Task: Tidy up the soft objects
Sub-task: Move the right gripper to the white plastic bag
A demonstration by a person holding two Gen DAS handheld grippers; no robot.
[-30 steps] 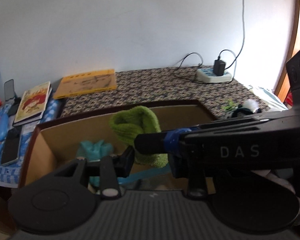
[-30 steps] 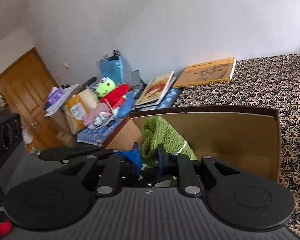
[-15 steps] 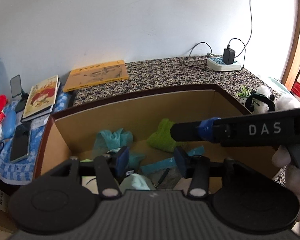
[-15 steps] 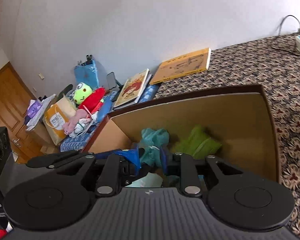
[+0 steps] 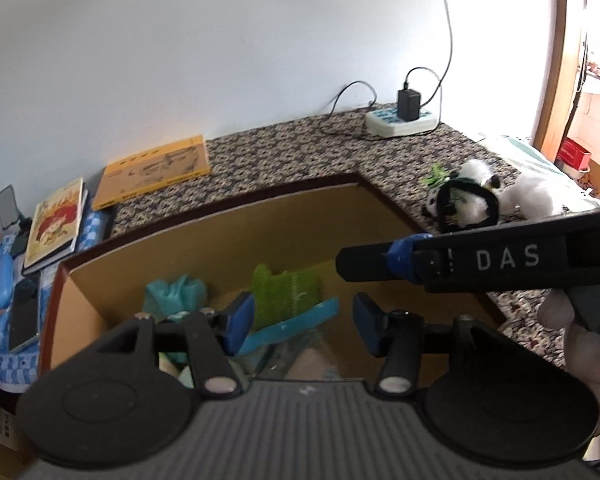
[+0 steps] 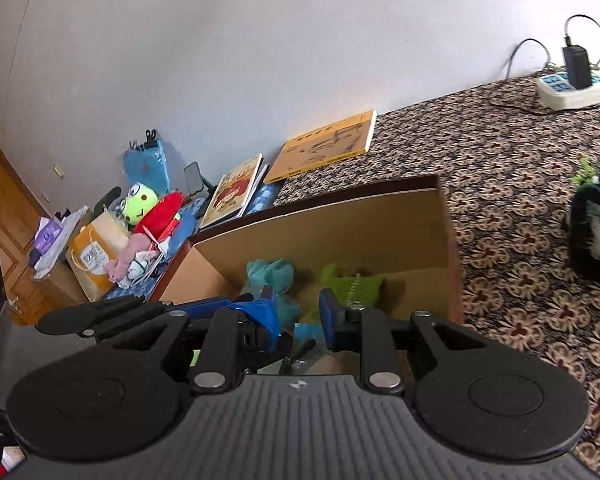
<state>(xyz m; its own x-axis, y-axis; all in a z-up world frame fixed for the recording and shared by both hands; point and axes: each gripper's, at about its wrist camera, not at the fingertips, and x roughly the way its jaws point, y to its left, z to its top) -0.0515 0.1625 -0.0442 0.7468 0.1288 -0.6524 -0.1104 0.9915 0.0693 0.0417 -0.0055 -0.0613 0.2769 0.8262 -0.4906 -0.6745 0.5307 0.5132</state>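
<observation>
The cardboard box (image 5: 228,240) stands on the patterned table surface (image 5: 300,156), near the viewer. In the box, the knitted item (image 5: 284,292) lies against the far wall; the crumpled cloth (image 5: 176,292) lies just left of it. On the table behind the box's left corner lies a flat book (image 5: 152,172). Left of that book, a second book (image 5: 54,224) rests on a stack. A phone (image 5: 22,320) lies nearer, left of the box. At the far right, against the wall, sits a power strip (image 5: 400,124) with a charger (image 5: 409,105) on it. Right of the box lies a plush panda (image 5: 464,200). Far left, plush toys (image 6: 152,208) lie in a heap.
</observation>
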